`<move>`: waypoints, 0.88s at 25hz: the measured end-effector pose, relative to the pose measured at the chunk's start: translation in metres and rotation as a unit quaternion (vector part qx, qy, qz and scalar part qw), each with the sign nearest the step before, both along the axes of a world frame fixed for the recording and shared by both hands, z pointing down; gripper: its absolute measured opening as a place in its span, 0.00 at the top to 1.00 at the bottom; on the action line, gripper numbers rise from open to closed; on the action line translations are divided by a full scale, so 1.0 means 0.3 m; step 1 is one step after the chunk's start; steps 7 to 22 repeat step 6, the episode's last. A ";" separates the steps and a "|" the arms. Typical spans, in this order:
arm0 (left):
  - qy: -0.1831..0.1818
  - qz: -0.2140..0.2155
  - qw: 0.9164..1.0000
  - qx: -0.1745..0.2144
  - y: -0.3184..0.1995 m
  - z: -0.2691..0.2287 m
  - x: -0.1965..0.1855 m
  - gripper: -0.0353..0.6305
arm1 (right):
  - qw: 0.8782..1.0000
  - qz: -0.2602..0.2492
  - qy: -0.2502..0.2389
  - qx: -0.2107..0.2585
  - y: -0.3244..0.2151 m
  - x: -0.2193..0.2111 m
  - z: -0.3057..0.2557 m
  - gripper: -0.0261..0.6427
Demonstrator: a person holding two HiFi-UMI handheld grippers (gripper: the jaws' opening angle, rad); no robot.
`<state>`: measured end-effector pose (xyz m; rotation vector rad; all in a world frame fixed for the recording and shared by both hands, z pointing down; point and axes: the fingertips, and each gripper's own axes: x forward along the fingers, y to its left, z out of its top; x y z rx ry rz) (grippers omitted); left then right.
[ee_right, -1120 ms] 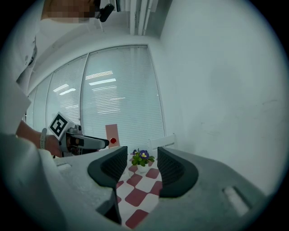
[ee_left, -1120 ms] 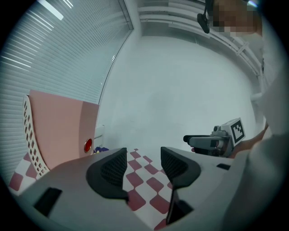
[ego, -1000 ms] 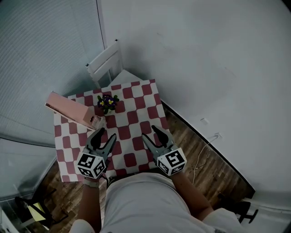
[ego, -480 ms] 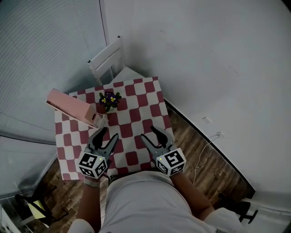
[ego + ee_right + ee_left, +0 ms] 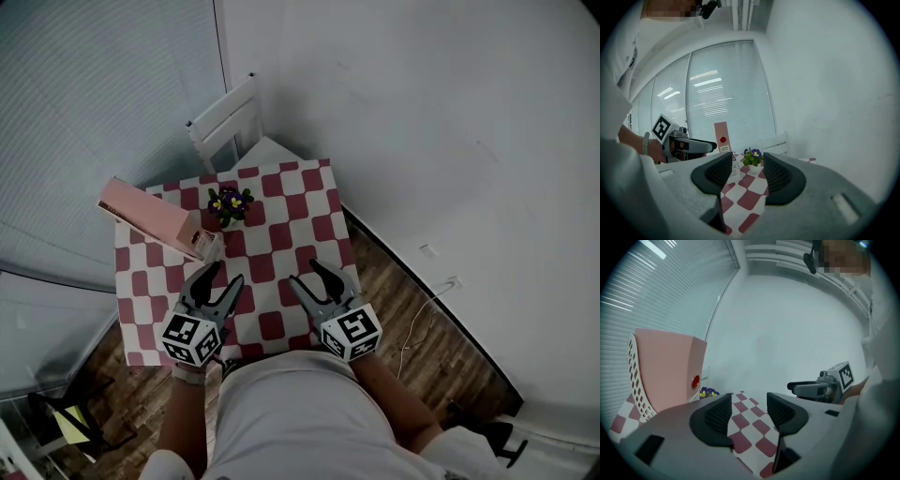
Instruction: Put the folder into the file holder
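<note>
The left gripper (image 5: 222,277) and right gripper (image 5: 307,274) are being held ajar, empty; the folder (image 5: 150,217) at the table's (image 5: 281,216) left edge could be toppled by a clumsy grab.

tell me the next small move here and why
Probably just draw both grippers back toward the body. The pink folder already seems to stand in the white file holder at the left edge of the table, and the left gripper and right gripper both hover with jaws apart and nothing between them.
</note>
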<state>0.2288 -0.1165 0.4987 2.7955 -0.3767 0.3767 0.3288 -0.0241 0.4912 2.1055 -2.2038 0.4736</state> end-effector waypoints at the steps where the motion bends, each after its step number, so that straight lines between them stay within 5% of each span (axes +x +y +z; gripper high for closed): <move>1: 0.000 0.000 1.000 0.000 0.001 0.000 -0.001 0.62 | 1.000 -0.002 0.001 0.000 -0.002 -0.001 0.000 0.64; 22: -0.003 -0.006 1.000 0.000 0.004 0.004 -0.013 0.62 | 1.000 -0.006 0.007 -0.005 -0.007 -0.007 0.006 0.64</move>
